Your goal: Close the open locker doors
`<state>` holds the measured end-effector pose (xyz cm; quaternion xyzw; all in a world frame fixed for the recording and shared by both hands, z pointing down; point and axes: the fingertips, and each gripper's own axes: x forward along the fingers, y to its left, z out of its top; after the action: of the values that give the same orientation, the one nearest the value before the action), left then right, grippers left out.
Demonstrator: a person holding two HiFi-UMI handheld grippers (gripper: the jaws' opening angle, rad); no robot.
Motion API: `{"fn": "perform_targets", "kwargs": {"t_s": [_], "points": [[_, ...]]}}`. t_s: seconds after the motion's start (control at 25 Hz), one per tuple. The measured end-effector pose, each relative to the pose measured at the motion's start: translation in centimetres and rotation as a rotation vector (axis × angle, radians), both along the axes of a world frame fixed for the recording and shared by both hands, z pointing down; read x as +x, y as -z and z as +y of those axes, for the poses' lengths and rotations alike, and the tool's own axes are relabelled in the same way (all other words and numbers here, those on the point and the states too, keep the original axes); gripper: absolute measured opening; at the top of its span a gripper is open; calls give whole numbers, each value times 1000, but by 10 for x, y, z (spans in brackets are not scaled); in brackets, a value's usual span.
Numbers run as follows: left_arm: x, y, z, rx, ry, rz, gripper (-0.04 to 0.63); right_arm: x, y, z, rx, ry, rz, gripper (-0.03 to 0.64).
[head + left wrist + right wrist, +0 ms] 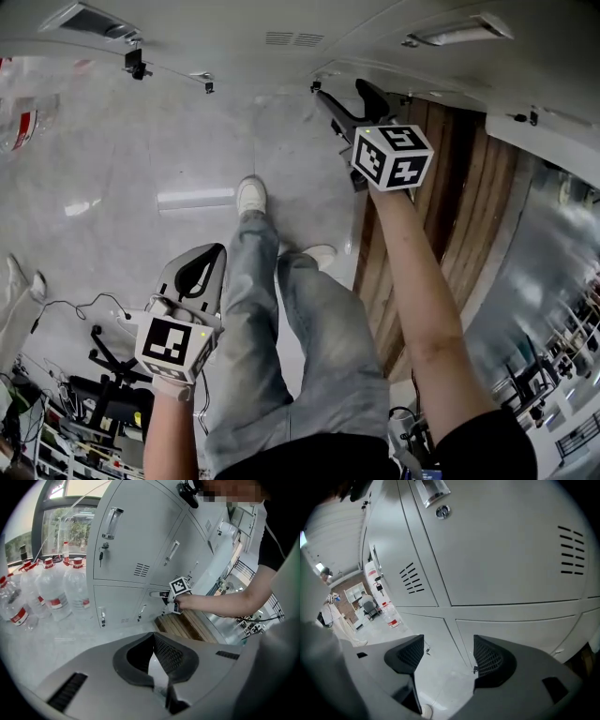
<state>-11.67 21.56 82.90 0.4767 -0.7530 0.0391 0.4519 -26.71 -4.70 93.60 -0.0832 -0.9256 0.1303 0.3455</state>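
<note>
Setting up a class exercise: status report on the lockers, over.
Left gripper shut, empty. Right gripper open, empty, close to locker doors; those it faces look closed. Water bottles stand aside, nothing blocking.

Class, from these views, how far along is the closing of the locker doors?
Done: the locker doors in both gripper views sit flush. In hand: the right gripper, jaws apart and empty, faces a lower door; the left gripper is shut, held low. Left: doors beyond these views cannot be judged.
</note>
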Motion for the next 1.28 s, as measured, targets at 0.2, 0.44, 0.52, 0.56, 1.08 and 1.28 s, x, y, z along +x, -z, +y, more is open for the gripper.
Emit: {"fn": "perform_targets", "kwargs": {"t_s": [0.2, 0.44, 0.52, 0.56, 1.08, 1.28], "points": [[2, 10, -18, 26, -19, -15, 18, 35, 35, 6, -36, -11, -16, 330], [2, 30, -46, 49, -57, -46, 18, 77, 94, 9, -70, -59, -70, 180], [1, 36, -54, 60, -63, -64, 18, 88, 115, 9, -79, -75, -94, 122], [1, 40, -59, 66, -70, -73, 18, 94, 126, 10, -82, -81, -105, 96], [8, 141, -122, 188, -172, -170, 17, 168, 275, -19, -1, -232, -239, 34], [-6, 199, -150, 258, -224, -240, 17, 176, 353, -49, 88, -298, -350, 29]]}}
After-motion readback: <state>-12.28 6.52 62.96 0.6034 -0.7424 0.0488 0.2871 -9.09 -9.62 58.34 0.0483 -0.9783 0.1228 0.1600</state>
